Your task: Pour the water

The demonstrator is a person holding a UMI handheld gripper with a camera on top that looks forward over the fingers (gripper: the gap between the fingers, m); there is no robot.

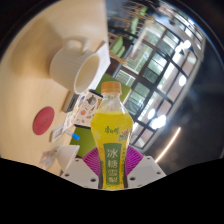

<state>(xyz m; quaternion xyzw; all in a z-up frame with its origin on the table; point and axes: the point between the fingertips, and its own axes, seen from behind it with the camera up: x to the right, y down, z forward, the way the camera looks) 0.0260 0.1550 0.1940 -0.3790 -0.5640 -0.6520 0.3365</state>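
The bottle [112, 135] looks like clear, glossy plastic filled with yellow liquid, topped by a smooth orange plastic cap [112, 91] and wrapped in a shiny printed film label [113, 158] in yellow-green. The cup [76, 64] beyond it has a smooth, matt white surface with a soft sheen, possibly plastic or ceramic, and the worktop [40, 85] beneath is a pale, smooth, matt beige. A round magenta coaster-like disc [44, 122] lies flat and dull on it, while the pink pads [93, 157] on the fingers show a ribbed, matt texture.
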